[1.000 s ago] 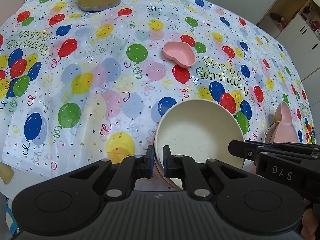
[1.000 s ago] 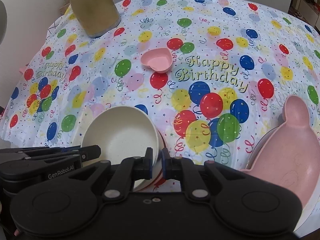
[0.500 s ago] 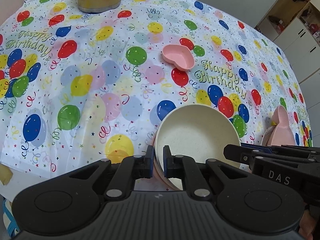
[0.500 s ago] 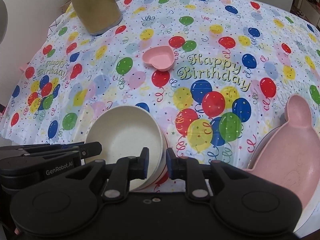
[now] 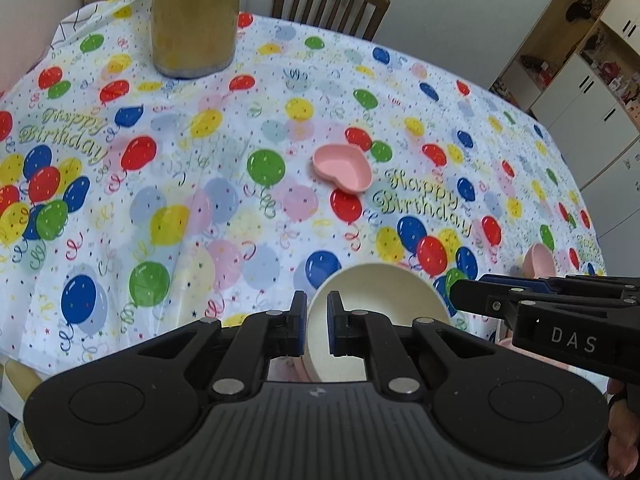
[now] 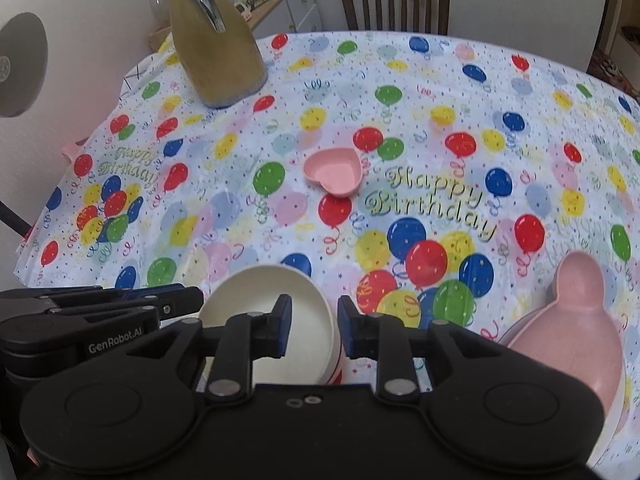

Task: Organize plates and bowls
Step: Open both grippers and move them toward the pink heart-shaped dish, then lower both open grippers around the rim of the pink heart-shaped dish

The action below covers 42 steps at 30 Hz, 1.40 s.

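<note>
Left wrist view: the left gripper (image 5: pixel 317 322) is clenched on the rim of one cream bowl (image 5: pixel 384 312) at the near table edge. The right gripper (image 6: pixel 311 330) has its jaws opening, with the bowl's wall between them and clear of the pads. To the right lies one pink eared plate (image 6: pixel 568 332). Farther away is one pink heart dish (image 6: pixel 334 171), then one gold jug (image 6: pixel 216 52) and one wooden chair (image 6: pixel 394 4).

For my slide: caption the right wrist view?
Right claw opening around cream bowl rim, left claw alongside.
</note>
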Each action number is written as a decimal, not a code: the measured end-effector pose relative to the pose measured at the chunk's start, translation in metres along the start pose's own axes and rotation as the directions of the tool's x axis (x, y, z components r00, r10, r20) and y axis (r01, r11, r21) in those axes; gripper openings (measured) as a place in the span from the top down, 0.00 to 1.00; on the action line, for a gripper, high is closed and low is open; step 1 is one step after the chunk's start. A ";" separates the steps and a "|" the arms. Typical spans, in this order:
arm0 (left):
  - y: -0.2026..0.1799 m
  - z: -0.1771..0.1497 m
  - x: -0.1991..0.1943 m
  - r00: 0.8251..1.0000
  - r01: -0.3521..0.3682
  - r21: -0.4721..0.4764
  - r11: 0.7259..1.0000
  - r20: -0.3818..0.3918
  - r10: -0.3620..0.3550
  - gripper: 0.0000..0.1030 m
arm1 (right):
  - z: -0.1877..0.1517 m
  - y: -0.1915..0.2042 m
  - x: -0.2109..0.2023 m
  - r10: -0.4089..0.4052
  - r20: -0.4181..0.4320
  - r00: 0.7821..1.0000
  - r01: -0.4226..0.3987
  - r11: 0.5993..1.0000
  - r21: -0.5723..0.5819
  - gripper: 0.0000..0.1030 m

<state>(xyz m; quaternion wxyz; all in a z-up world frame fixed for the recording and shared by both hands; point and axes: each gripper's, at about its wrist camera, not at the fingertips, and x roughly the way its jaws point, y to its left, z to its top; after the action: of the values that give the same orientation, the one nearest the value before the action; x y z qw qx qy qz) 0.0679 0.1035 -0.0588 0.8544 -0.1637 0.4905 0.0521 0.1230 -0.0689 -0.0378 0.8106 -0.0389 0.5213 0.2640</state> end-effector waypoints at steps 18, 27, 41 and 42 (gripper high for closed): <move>-0.006 0.060 -0.010 0.982 -0.003 0.023 1.000 0.188 -0.001 0.42 | 0.056 -0.010 -0.007 -0.006 0.129 0.992 0.010 0.999 -0.034 0.52; -0.002 0.084 0.012 0.978 -0.027 0.010 1.000 0.205 0.024 0.34 | 0.082 -0.017 0.008 -0.008 0.154 0.988 0.017 0.998 -0.060 0.29; 0.007 0.121 0.076 0.990 -0.050 -0.022 0.998 0.134 0.053 0.25 | 0.117 -0.035 0.058 0.007 0.095 0.995 0.002 0.995 -0.098 0.09; 0.008 0.123 0.082 0.991 -0.049 -0.023 0.999 0.126 0.051 0.25 | 0.119 -0.037 0.063 0.007 0.087 0.996 0.001 0.995 -0.097 0.09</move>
<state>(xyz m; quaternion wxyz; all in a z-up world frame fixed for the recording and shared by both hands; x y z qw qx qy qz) 0.2093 0.1457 -0.0730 0.8804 -0.1562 0.4389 0.0886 0.2582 -0.0366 -0.0461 0.8294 -0.0659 0.4718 0.2918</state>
